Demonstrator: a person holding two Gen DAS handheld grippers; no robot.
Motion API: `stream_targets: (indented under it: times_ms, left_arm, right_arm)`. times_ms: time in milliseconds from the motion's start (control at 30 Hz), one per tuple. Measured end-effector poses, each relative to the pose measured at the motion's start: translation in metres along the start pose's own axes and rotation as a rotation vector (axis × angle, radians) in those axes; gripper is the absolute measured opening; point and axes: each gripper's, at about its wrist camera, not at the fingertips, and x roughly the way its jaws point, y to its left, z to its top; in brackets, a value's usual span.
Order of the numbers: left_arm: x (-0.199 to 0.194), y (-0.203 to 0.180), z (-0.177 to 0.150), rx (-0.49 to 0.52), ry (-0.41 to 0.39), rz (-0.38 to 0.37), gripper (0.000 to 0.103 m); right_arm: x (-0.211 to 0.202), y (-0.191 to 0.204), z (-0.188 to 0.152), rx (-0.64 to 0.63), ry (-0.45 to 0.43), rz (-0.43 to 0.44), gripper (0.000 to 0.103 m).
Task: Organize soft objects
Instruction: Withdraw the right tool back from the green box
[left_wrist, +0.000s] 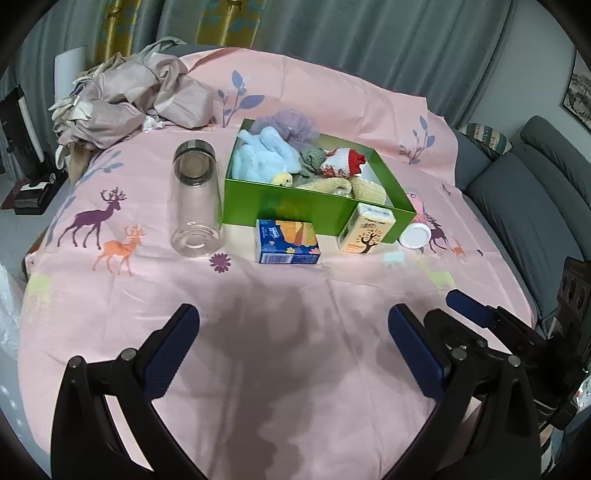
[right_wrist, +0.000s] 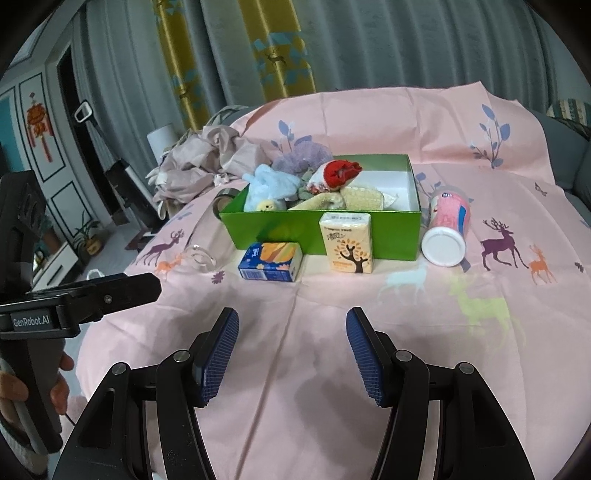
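Soft stuff sits piled in the green box (left_wrist: 314, 218) mid-table, crowding its left and middle part: light blue plush (left_wrist: 258, 155), purple fluffy piece (left_wrist: 288, 123) at the far corner, grey-green knit (left_wrist: 312, 160), red-and-white item (left_wrist: 343, 162), small yellow plush (left_wrist: 282, 180) and a cream towel (left_wrist: 347, 188) along the near wall. In the right wrist view the box's right end shows bare white floor.

Against the box front: blue tissue pack (left_wrist: 287, 242) lying flat, yellow tissue pack (left_wrist: 366, 229) standing upright w/ a tree print. Just beside the box's right end, a pink canister (right_wrist: 448, 225) lies on its side, white base toward me. Left of the box, a clear glass jar (left_wrist: 195, 201) lies on its side, apart from it.

Everything's on the pink deer-print cloth (left_wrist: 295, 332). Crumpled beige fabric (left_wrist: 140, 99) heaps at the far left; curtains (right_wrist: 369, 44) behind.

My left gripper (left_wrist: 293, 336) hangs over bare cloth near me, jaws spread wide, nothing in them. My right gripper (right_wrist: 291, 350) likewise, released, low over the cloth, well short of the packs.
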Motion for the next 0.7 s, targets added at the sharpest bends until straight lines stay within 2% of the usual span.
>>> stream_targets:
  times_ms: [267,700]
  left_arm:
    - [0.014,0.009,-0.005,-0.023,0.042,-0.027,0.102]
    - [0.029,0.032,-0.006,-0.071,0.069,-0.006,0.102]
  right_arm:
    - [0.009,0.002,-0.004,-0.011,0.034,-0.019,0.061]
    - [0.032,0.002,-0.005,-0.001,0.066,-0.006,0.061]
